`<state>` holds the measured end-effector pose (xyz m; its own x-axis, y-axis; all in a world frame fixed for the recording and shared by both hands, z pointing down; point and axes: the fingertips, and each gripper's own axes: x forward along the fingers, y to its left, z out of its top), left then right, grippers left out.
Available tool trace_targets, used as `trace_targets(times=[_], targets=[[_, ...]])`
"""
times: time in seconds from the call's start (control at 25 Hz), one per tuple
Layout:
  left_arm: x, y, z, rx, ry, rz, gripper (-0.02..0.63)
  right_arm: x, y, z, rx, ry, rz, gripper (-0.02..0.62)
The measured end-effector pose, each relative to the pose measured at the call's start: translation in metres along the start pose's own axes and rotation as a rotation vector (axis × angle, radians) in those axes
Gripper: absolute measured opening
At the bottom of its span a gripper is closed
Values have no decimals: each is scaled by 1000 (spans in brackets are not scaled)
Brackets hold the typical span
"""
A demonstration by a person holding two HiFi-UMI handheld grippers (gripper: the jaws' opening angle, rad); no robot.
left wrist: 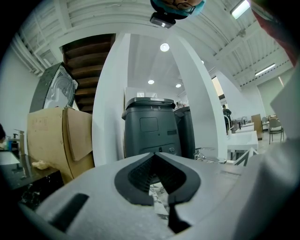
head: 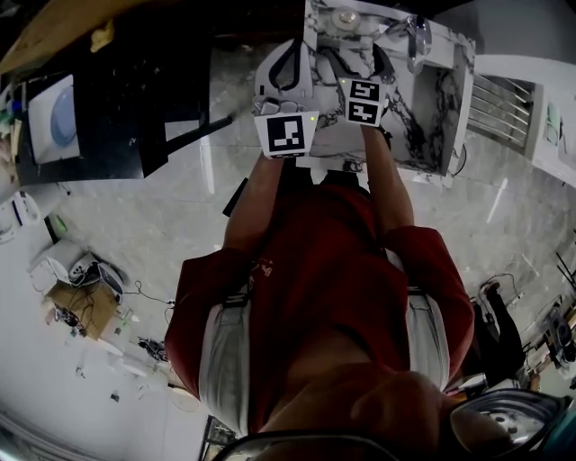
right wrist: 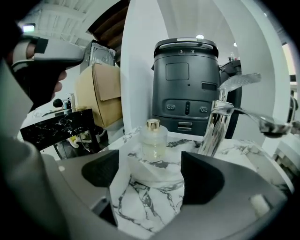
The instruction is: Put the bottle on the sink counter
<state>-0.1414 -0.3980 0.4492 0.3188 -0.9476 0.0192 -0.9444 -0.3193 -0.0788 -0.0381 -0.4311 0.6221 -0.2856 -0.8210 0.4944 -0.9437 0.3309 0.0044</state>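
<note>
A small frosted glass bottle (right wrist: pixel 153 139) with a gold cap stands upright on the white marble sink counter (right wrist: pixel 145 201), left of the chrome faucet (right wrist: pixel 218 129). My right gripper (right wrist: pixel 151 163) is open just short of the bottle; its black pads (right wrist: pixel 201 176) do not touch it. In the head view the bottle (head: pixel 346 18) sits at the counter's far edge, beyond the right gripper (head: pixel 357 58). My left gripper (head: pixel 290 47) hovers beside the right one at the counter's (head: pixel 423 108) left edge. In its own view the left gripper (left wrist: pixel 154 158) is shut with nothing in it.
Two dark grey bins (right wrist: pixel 186 84) stand behind the counter by a white column. A cardboard box (right wrist: pixel 101 93) and a black marble table (right wrist: pixel 56 126) lie to the left. The faucet's spout reaches out to the right over the basin.
</note>
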Motion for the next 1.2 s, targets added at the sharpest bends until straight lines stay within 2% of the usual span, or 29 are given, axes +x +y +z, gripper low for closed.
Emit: trace_targets(times=[0.08, 0.24, 0.64, 1.2], targets=[[-4, -9, 4, -1, -11, -3, 2, -13, -2, -1, 2, -14, 0, 416], [-13, -27, 2, 7, 35, -14, 2, -37, -4, -1, 4, -34, 7, 416], [-37, -63, 15, 6, 29, -2, 2, -103, -7, 9, -15, -119, 43, 416], [-67, -121, 38, 6, -1, 26, 2, -195, -50, 33, -21, -271, 30, 416]])
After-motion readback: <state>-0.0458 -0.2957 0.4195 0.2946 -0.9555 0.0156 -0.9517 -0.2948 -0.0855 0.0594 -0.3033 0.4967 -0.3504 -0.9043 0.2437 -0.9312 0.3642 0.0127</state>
